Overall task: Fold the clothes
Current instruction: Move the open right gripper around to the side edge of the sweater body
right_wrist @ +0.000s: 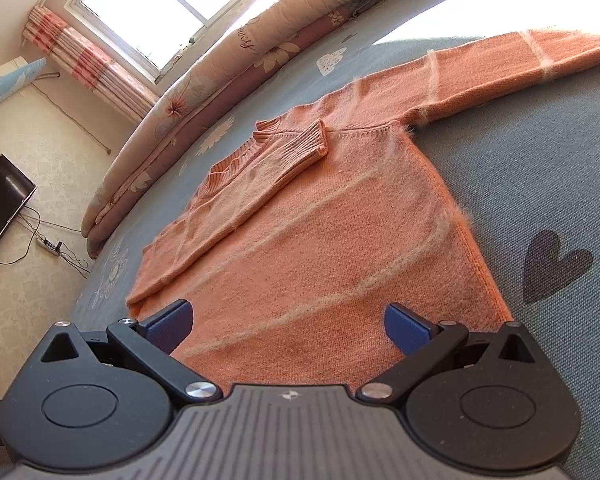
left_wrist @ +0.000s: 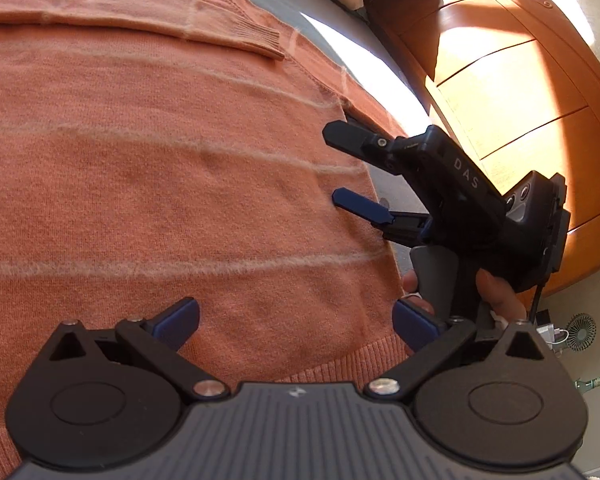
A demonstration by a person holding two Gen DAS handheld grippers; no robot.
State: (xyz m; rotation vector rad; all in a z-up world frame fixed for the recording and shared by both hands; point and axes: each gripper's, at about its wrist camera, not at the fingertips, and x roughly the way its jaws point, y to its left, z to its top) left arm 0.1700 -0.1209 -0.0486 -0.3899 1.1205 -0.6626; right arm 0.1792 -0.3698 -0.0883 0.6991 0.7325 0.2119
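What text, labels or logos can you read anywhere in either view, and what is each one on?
"DAS": white letters on the black body of the right hand-held gripper, seen in the left wrist view.
Cursive script on the floral quilt: too blurred and tilted to read.
Small emblem on each camera's own gripper base: a symbol, no letters.
The orange sweater shows no label.

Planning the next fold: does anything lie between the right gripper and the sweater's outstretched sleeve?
Nothing visible does. The right gripper is open over the sweater near its hem; from there to the sleeve lie only sweater body and bare bedsheet.
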